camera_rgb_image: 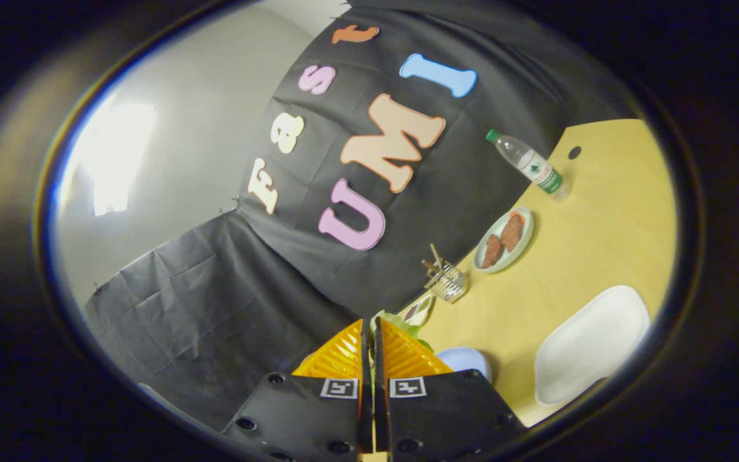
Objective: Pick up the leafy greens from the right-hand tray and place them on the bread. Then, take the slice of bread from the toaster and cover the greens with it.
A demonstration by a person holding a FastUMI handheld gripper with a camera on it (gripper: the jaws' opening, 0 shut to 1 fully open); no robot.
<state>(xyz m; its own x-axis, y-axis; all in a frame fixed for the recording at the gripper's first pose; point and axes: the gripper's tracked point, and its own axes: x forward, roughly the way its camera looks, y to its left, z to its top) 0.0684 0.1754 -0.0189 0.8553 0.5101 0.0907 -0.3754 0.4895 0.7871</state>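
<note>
The tongs [370,333] are lifted and tipped, so the yellow table [607,256] slants away beyond them, its far edge running against the black cloth wall. Their two orange ribbed fingers [337,356] stand almost together with only a thin slit between, and a pale green frill of leafy greens [401,323] shows at the tips and along the outer side of one finger; the fingers look clenched on the greens, though the contact itself is hidden behind the ribbed pads. Just beyond the greens lies a small tray [422,310], partly covered by the fingertips, and next to it stands a little wire rack [446,280] with thin wooden sticks leaning out of it. Farther along the table sits an oval plate [504,240] with a pale rim, carrying two brown patties [503,242] side by side. Beyond the plate a clear plastic bottle [526,165] with a green cap and a green label stands near the back edge, beside a small dark hole in the tabletop. On the near side a smooth white rounded tray [591,343] rests well apart from the plate, with open bare wood between them. A pale bluish rounded object [466,361] sits just beside the black finger mounts; what it is cannot be told.
</note>
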